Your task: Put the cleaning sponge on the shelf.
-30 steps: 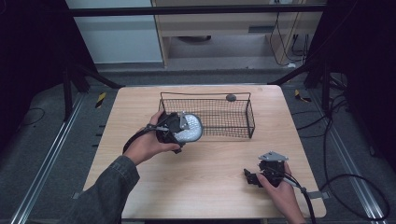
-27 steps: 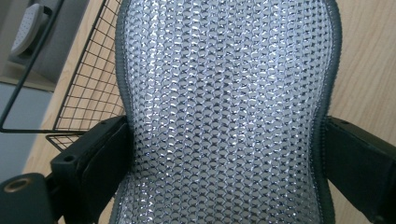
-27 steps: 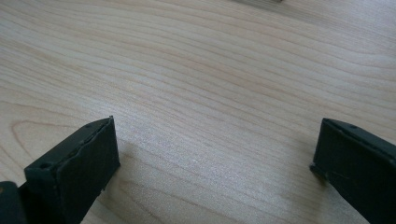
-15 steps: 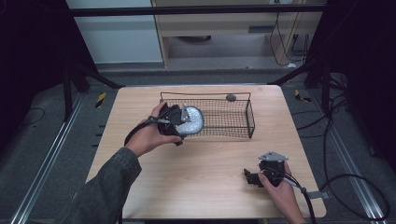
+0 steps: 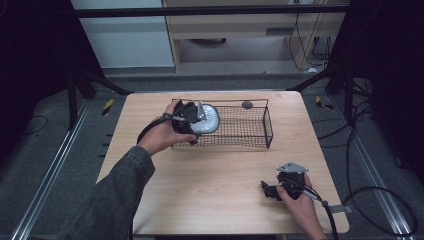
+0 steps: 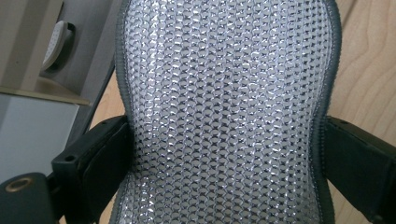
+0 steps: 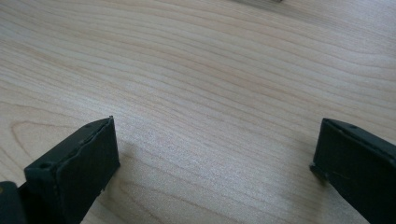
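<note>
Lifted since a second ago, the left gripper point(image 5: 192, 119) has carried the silver mesh pad point(image 5: 206, 119) from the basket's near left corner up over its left end; the pad is oval, woven of shiny scale-like links with a dark grey hem, its waist clamped between both jaws; the wire basket point(image 5: 267, 127) stands along the table's point(image 5: 220, 175) far edge, its floor bare rightward; the right gripper point(image 5: 272, 190) rests near the near right corner, jaws apart over bare wood.
</note>
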